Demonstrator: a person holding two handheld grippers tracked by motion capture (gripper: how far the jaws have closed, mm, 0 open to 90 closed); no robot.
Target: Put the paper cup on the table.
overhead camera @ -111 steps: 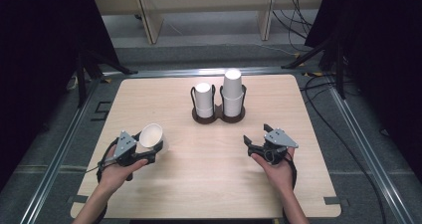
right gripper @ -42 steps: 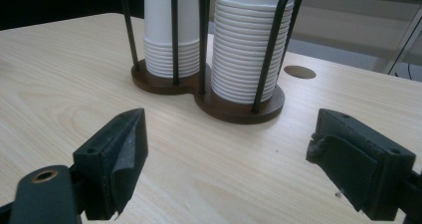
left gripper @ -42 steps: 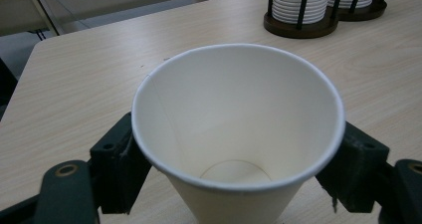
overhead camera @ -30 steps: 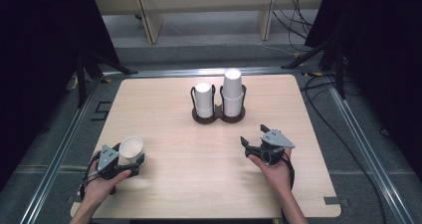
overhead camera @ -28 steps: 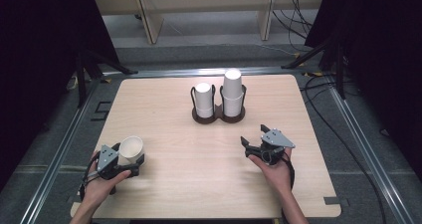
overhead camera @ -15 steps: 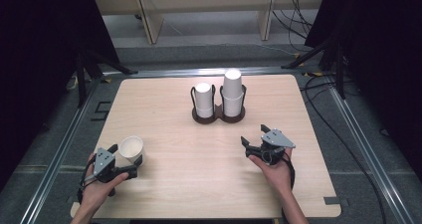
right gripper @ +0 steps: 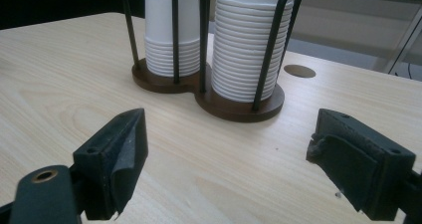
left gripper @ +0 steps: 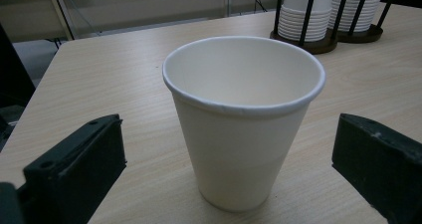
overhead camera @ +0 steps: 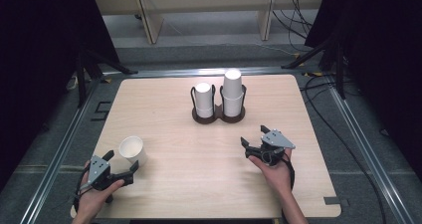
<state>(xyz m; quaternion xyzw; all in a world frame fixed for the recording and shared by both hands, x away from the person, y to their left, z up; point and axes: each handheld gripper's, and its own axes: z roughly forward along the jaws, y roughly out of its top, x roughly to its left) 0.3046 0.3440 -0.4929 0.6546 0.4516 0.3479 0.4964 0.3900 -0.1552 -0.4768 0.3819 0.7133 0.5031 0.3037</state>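
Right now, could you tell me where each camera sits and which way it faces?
High view: above the person's side, looking forward and down on the table; both forearms, left gripper, right gripper.
Left gripper view: behind its open jaws, facing the paper cup.
Right gripper view: behind its open jaws, facing the cup holder.
All three share the holder.

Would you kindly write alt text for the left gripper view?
An empty white paper cup stands upright on a pale wooden table, between the wide-open black jaws of the left gripper, which do not touch it. Two stacks of cups in a black wire holder stand behind, upper right.
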